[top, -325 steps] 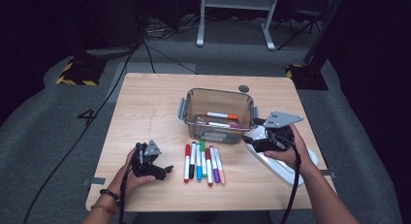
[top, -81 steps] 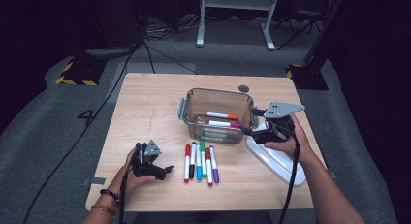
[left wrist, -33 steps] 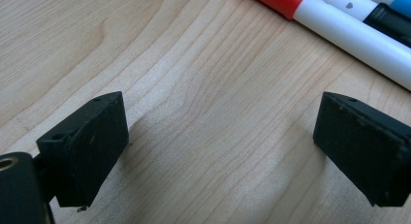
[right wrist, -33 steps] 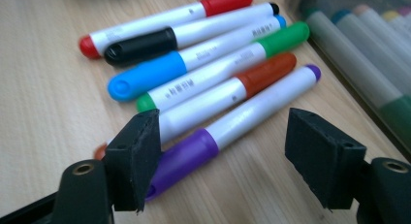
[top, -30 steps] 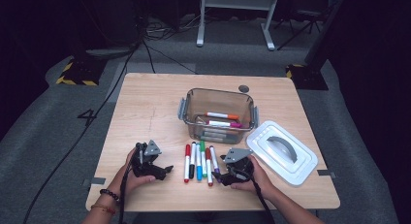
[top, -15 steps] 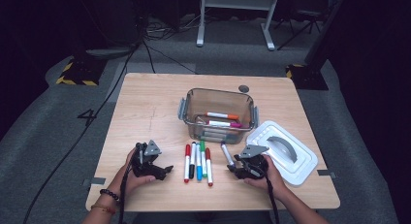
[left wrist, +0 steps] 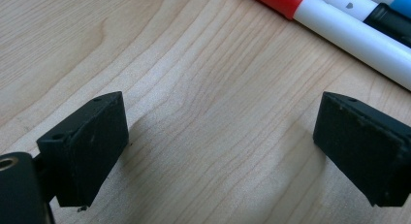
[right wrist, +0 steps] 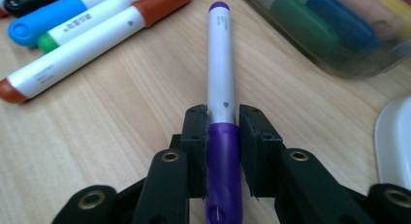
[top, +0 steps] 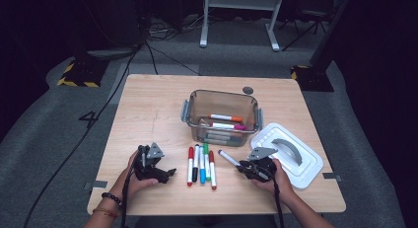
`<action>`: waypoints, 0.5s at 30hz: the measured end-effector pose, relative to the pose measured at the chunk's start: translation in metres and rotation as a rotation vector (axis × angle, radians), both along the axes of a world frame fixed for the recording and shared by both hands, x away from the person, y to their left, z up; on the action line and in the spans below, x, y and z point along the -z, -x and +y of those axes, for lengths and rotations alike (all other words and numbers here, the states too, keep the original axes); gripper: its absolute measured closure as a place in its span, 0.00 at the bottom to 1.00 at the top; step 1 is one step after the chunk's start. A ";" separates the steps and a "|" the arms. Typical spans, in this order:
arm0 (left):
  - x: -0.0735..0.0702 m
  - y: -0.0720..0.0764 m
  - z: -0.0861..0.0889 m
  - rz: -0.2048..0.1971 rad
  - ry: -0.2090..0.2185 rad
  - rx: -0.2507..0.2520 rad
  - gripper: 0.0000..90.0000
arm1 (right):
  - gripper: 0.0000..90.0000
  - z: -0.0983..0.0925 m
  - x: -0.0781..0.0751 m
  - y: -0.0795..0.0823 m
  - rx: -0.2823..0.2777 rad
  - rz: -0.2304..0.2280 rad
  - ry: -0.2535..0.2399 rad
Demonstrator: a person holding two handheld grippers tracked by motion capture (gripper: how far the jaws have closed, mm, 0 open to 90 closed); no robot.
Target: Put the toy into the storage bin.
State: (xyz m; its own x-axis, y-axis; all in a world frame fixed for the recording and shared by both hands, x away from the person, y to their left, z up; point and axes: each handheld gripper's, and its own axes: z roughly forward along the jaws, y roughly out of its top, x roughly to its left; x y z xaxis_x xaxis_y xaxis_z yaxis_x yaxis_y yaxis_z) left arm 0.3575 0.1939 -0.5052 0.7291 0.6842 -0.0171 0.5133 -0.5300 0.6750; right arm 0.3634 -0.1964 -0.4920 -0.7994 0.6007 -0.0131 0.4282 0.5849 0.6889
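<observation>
Item in hand: a purple-capped white plastic marker (right wrist: 221, 78), sitting clamped at its purple cap end between the black pads of the right gripper (right wrist: 222, 136), whose jaws have just been closing onto it. In the high view the marker (top: 229, 158) is lying low over the pale wooden table (top: 148, 109), lower centre of the frame, its long axis running up and to the left from the right gripper (top: 248, 168), so the free tip is pointing away from the hand and roughly toward the near wall of the clear plastic storage box (top: 221, 118) in the middle of the frame. That box is lying above and slightly left of the grip, and the right hand is much the nearer to it; a move into the box would be turning on lifting the tip over that wall. Whether the marker is resting on the wood or just clear of it is hard to judge. The left gripper (top: 156, 171) is sitting at lower left, its jaws standing wide apart over bare wood with nothing between them. A row of four capped markers (top: 200, 165) is lying between the two grippers. The white plastic lid (top: 296, 156) is lying flat at the right. Markers inside the box are showing blurred through its wall, their count uncertain.
</observation>
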 end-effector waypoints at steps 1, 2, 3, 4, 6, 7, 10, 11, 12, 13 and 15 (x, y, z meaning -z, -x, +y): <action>0.000 0.000 0.000 0.000 0.000 0.000 0.07 | 0.82 0.000 0.000 -0.001 -0.006 0.000 -0.001; 0.000 0.000 0.000 0.000 0.000 0.000 0.07 | 0.82 0.000 0.000 -0.003 -0.012 0.001 0.000; 0.000 0.000 0.000 0.000 0.000 0.000 0.07 | 0.82 -0.001 0.000 -0.004 -0.017 0.002 -0.001; 0.000 0.000 0.000 0.000 0.000 0.000 0.07 | 0.83 -0.001 0.000 -0.005 -0.022 0.002 -0.004; 0.000 0.000 0.000 0.001 -0.001 0.003 0.07 | 0.83 -0.002 0.000 -0.007 -0.038 0.003 -0.001; 0.000 -0.001 0.000 -0.001 -0.005 0.006 0.06 | 0.83 -0.002 0.000 -0.007 -0.042 0.005 0.002; 0.000 -0.001 0.000 0.000 -0.005 0.005 0.06 | 0.83 -0.003 -0.002 -0.007 -0.065 0.001 0.012; 0.000 -0.001 0.000 0.000 -0.005 0.005 0.06 | 0.83 -0.003 -0.003 -0.007 -0.069 0.000 0.011; 0.000 -0.001 0.000 -0.001 -0.005 0.006 0.06 | 0.83 -0.004 -0.005 -0.007 -0.081 -0.010 0.014; 0.000 -0.001 0.000 -0.001 -0.005 0.006 0.06 | 0.83 -0.004 -0.007 -0.007 -0.090 -0.013 0.013; 0.000 -0.001 0.000 -0.001 -0.005 0.006 0.06 | 0.83 -0.005 -0.012 -0.006 -0.118 -0.020 0.008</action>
